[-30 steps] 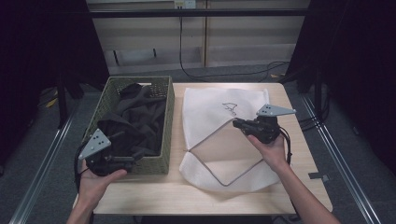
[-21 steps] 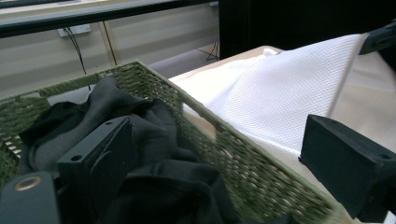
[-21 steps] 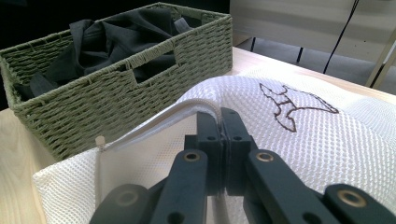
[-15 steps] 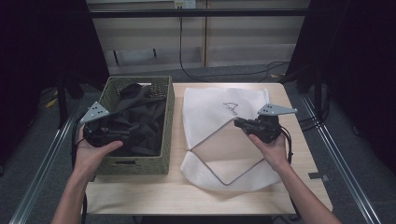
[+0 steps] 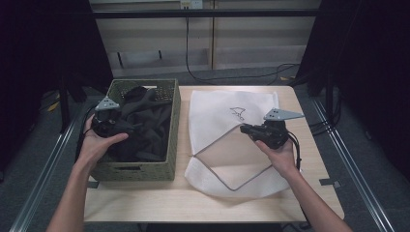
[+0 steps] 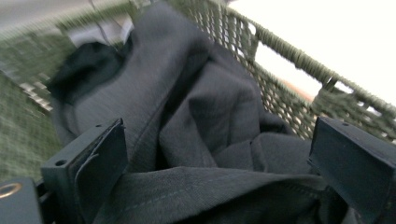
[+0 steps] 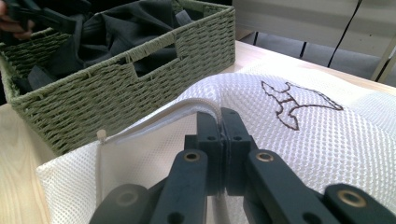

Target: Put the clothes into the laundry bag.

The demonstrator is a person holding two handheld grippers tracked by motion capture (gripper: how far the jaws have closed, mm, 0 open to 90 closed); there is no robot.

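On the wooden table (image 5: 145,203), seen from the high view, a green woven basket (image 5: 171,125) stands at the left and a white mesh bag (image 5: 217,106) lies at the right, the two just beside each other. Dark clothes (image 5: 145,125) fill the basket. The left gripper (image 5: 113,126) hangs over the clothes at the basket's left side; the right gripper (image 5: 246,129) holds the bag's upper layer raised at its open edge, so that the mouth gapes toward the near side. In the left gripper view, the jaws stand spread wide, one at each side of a fold of the dark clothes (image 6: 205,135), with the basket's wall (image 6: 289,60) beyond. In the right gripper view, the jaws are pressed together, pinching the rim of the mesh bag (image 7: 299,140), which bears a brown stitched figure (image 7: 292,103); the basket (image 7: 116,88) stands at the far left.
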